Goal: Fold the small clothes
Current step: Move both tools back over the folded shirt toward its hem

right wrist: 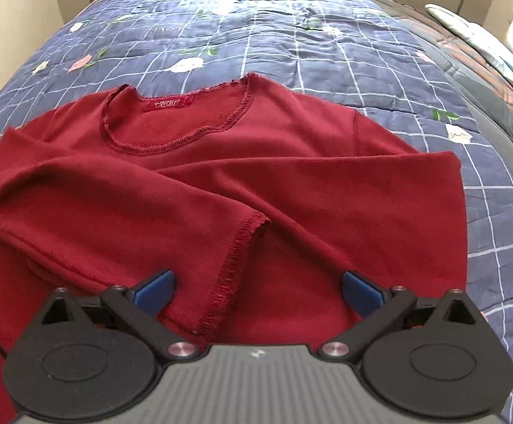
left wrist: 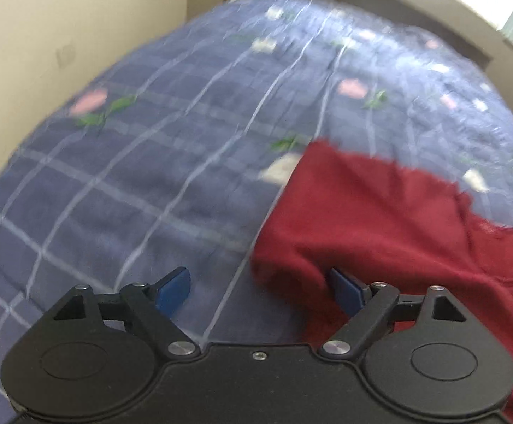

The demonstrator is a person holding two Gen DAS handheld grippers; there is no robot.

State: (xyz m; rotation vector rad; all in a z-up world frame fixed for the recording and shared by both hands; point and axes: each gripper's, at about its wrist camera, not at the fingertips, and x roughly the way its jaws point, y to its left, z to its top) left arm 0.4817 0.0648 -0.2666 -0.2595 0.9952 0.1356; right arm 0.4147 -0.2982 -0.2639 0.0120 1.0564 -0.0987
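Note:
A dark red long-sleeved top [right wrist: 221,162] lies on a blue checked quilt [right wrist: 292,46], neckline away from me, both sleeves folded in across the body. My right gripper [right wrist: 258,295] hovers open over the sleeve's stitched cuff [right wrist: 235,258], blue pads wide apart, nothing pinched. In the blurred left wrist view my left gripper [left wrist: 260,291] is open at the red top's [left wrist: 390,219] left edge. Its left pad sits over bare quilt [left wrist: 133,176], while its right pad is against a fold of red cloth. No cloth lies between the pads.
Cream walls [left wrist: 27,53] border the bed on the left. Another bedcover with orange and teal patches [right wrist: 496,60] lies at the far right. Open quilt stretches beyond the neckline and left of the top.

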